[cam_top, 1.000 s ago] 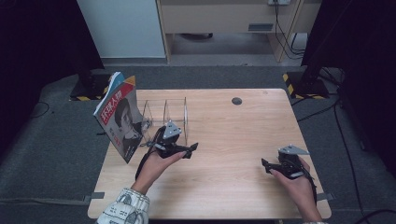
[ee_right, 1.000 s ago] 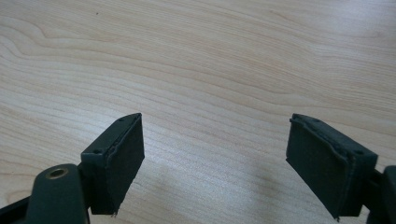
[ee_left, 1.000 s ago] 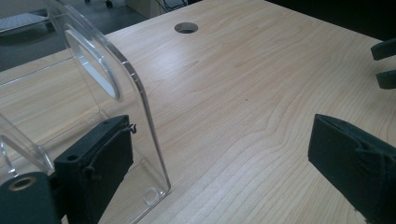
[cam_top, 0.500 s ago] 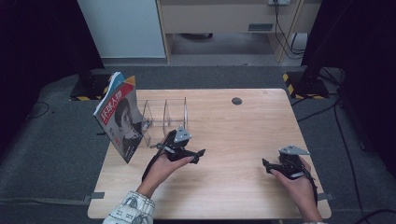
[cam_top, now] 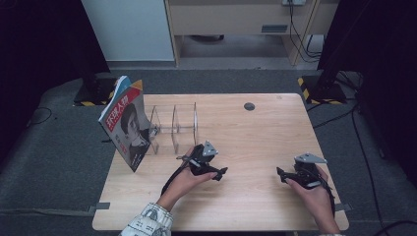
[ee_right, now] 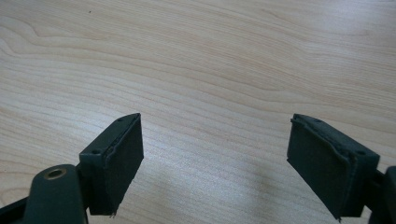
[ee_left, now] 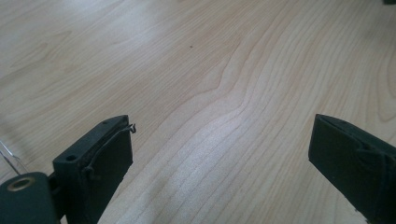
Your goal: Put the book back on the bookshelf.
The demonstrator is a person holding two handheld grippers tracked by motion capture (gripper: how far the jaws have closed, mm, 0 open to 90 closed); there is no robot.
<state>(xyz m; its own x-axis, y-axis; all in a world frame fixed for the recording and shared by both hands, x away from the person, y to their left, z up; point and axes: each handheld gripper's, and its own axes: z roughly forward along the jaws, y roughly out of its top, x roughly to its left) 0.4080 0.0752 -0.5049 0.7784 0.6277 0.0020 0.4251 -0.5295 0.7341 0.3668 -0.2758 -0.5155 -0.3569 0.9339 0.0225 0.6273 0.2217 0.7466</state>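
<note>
On bare table (cam_top: pixel 255 132), both tools released, left tool (cam_top: pixel 220 173) near clear rack (cam_top: pixel 174 125), magazine (cam_top: pixel 125 128) beyond.

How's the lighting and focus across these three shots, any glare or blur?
High view: table evenly lit, dark surroundings, magazine sharp. Left gripper view: soft sheen on the wood, left gripper jaws slightly blurred. Right gripper view: right gripper casts faint shadow.
</note>
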